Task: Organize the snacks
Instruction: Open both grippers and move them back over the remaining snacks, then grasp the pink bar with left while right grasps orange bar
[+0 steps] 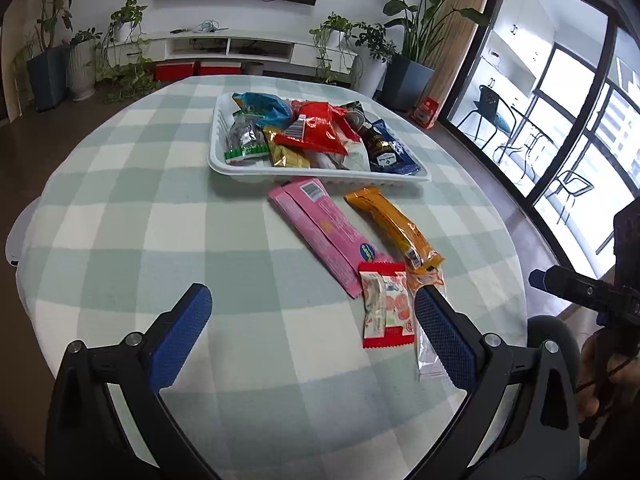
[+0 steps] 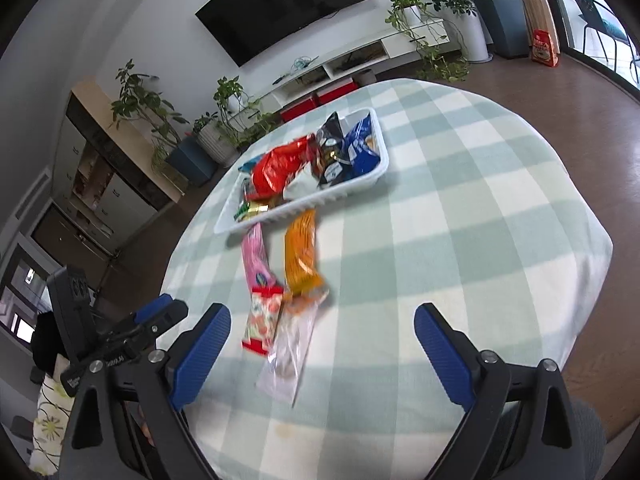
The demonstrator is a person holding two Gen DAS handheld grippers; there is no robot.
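A white tray (image 1: 224, 160) full of snack packets sits at the far middle of the checked table; it also shows in the right wrist view (image 2: 380, 168). In front of it lie a pink bar (image 1: 320, 228), an orange bar (image 1: 394, 226), a red-edged candy packet (image 1: 386, 310) and a clear packet (image 1: 426, 360). The same four show in the right wrist view: pink bar (image 2: 256, 260), orange bar (image 2: 301, 256), red-edged packet (image 2: 264, 320), clear packet (image 2: 288, 356). My left gripper (image 1: 312, 320) is open, its right finger beside the clear packet. My right gripper (image 2: 322, 344) is open above the near table, right of the packets.
The round table has a green and white checked cloth (image 1: 160, 208). Potted plants (image 1: 416, 40), a TV cabinet (image 1: 224, 46) and a glass door (image 1: 560, 100) stand beyond. The right gripper shows at the left view's right edge (image 1: 576, 288).
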